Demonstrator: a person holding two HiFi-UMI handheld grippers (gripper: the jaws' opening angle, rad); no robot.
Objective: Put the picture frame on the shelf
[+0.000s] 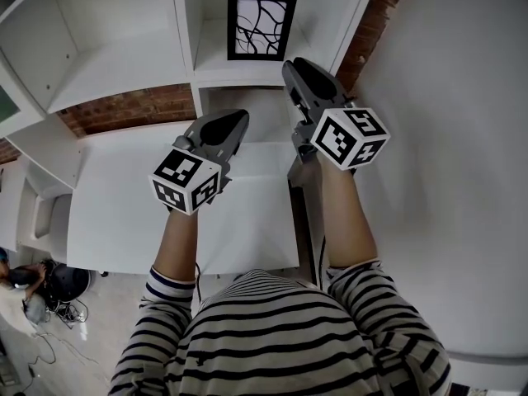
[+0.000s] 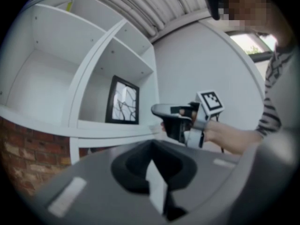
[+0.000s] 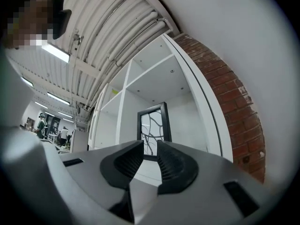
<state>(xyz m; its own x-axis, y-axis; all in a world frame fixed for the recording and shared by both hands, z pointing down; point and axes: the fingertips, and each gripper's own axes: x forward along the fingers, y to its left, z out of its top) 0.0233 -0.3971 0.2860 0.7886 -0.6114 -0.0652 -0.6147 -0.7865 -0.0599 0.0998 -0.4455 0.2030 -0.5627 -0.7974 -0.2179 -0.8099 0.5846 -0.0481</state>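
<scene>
The black picture frame [image 1: 261, 25] with a branching line print stands upright in a cubby of the white shelf [image 1: 247, 79]. No gripper touches it. My right gripper [image 1: 300, 67] is just below and in front of the frame, its jaws a little apart and empty. In the right gripper view the picture frame [image 3: 152, 130] shows past the right gripper [image 3: 150, 144]. My left gripper [image 1: 232, 122] hangs lower and to the left, over the table, shut on nothing. From the left gripper [image 2: 152, 144] I see the picture frame [image 2: 124, 101] and the right gripper [image 2: 174, 112].
A white table [image 1: 124, 205] lies under the grippers against a brick wall [image 1: 124, 110]. More open cubbies [image 1: 107, 48] sit to the left of the frame. A plain white wall [image 1: 445, 139] runs along the right. Things lie on the floor at lower left [image 1: 49, 287].
</scene>
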